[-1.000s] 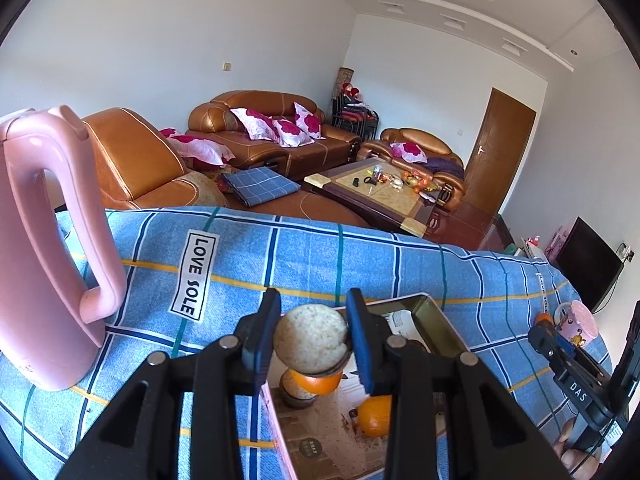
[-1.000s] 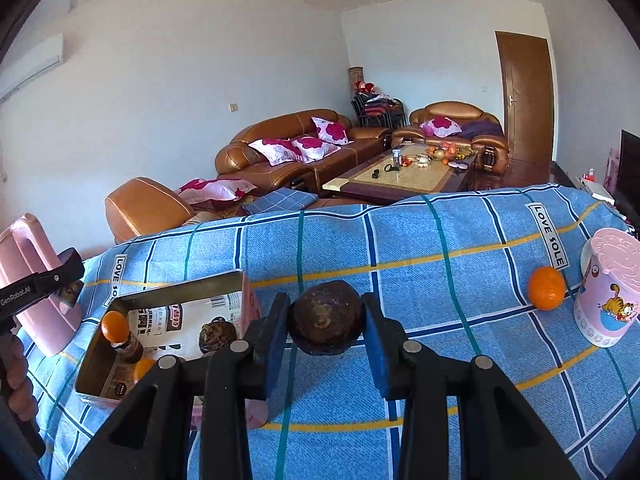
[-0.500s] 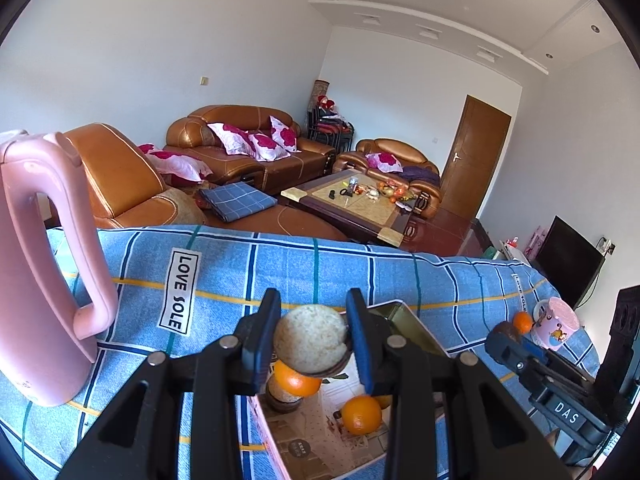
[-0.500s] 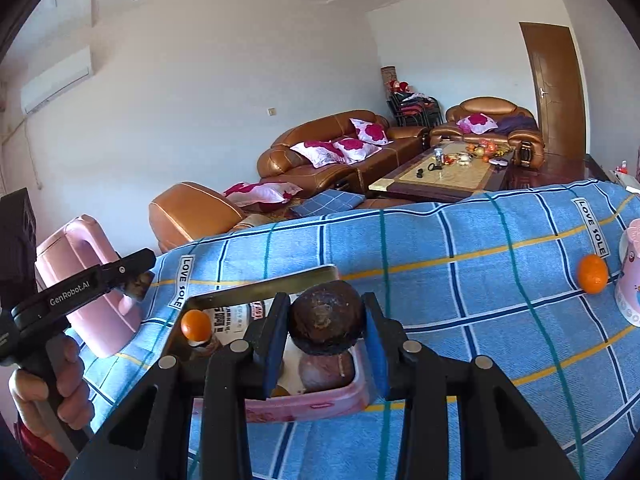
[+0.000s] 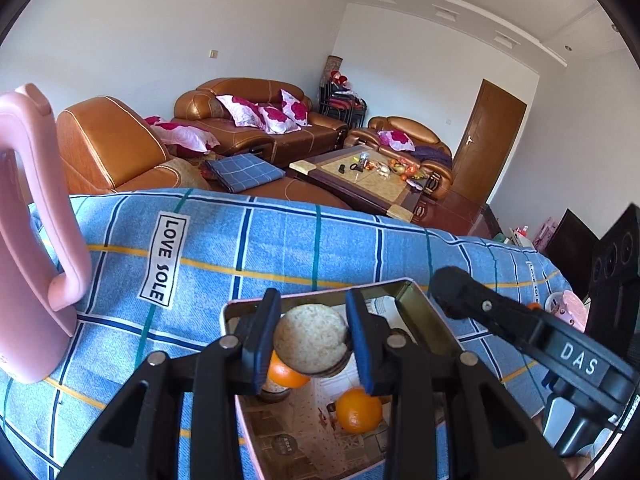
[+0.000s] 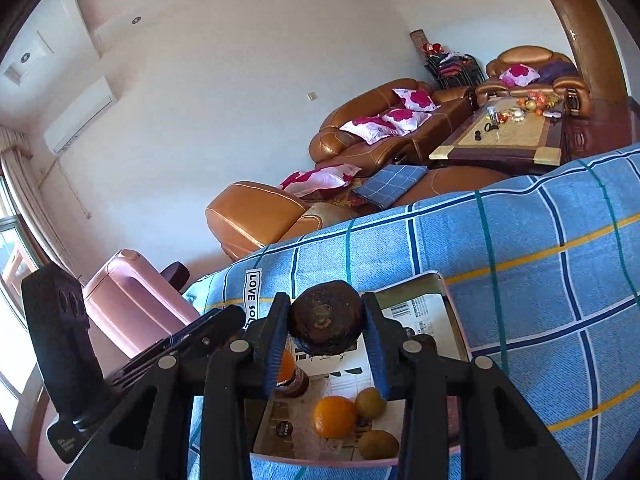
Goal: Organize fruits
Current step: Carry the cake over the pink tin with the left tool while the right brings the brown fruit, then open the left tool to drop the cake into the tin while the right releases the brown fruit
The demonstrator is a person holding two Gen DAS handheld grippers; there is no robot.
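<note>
Over the open pink-rimmed metal tin (image 5: 424, 312) on the blue plaid cloth (image 5: 280, 248), the left gripper (image 5: 311, 346) has its 2 fingers clamped on a pale, rough, round fruit (image 5: 310, 338). At 3 o'clock of it, the right gripper (image 6: 326, 330) pinches a dark brown round fruit (image 6: 326, 316) above the tin, where a loose orange (image 6: 334, 416) and 2 green-brown kiwis (image 6: 370, 402) lie.

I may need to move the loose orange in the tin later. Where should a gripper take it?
Grip the orange across its middle from straight above. It is round and lies on the tin's floor with kiwis touching one side, so set the fingers on its free sides.
</note>
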